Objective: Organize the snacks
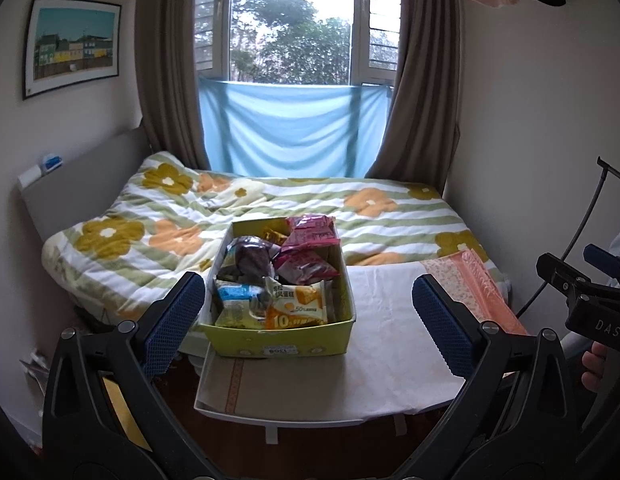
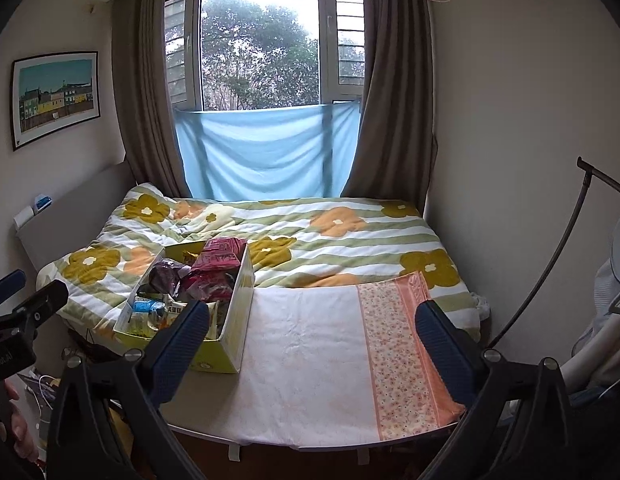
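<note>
The yellow box (image 1: pixel 277 336) sits at the counter's (image 1: pixel 390 360) left end, heaped with snack packets (image 1: pixel 297 308). Left gripper (image 1: pixel 310 320) and right gripper (image 2: pixel 312 332) hover with jaws released, grasping nothing. Sorting may be starting or finished; packet kinds look blurry.

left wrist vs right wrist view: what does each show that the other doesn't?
Left wrist only: the box's front wall with its white label, the orange cake packet's print head-on, and the right tool's body at the frame edge.

Right wrist only: the box's long right side wall, the whole floral strip of the cloth, and the white fan at far right.

Both: the yellow snack box on the white-clothed table, the flowered bed, the window, the framed picture. Each view's own tool is open and empty.
</note>
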### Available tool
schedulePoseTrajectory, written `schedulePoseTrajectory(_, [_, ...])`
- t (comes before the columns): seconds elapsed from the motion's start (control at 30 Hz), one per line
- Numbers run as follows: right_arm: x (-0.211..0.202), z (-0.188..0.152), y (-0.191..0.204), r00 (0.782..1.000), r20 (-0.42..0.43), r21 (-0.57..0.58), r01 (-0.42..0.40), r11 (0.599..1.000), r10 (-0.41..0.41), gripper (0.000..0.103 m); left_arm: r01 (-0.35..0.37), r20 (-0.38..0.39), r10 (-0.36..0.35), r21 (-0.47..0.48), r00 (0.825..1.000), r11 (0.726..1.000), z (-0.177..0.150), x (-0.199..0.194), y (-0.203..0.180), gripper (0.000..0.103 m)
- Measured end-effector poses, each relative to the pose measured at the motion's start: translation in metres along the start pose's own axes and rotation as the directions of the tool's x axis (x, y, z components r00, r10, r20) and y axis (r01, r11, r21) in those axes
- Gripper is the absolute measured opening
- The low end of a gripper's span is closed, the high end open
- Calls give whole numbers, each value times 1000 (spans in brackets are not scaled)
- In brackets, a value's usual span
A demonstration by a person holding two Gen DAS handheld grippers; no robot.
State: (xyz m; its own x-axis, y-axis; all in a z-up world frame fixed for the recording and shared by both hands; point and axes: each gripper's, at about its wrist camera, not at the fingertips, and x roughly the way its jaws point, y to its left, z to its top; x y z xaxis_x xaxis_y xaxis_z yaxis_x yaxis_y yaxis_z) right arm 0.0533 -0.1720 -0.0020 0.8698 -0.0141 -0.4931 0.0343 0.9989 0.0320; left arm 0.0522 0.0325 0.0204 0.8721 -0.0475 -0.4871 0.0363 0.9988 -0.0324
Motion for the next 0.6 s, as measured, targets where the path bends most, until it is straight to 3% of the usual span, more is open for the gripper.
schedulePoseTrajectory(0.6, [3,5,1,1000,3,7,3,1000,-3,102,26,-3,-26,18,1000,1000,-2,10,0,103])
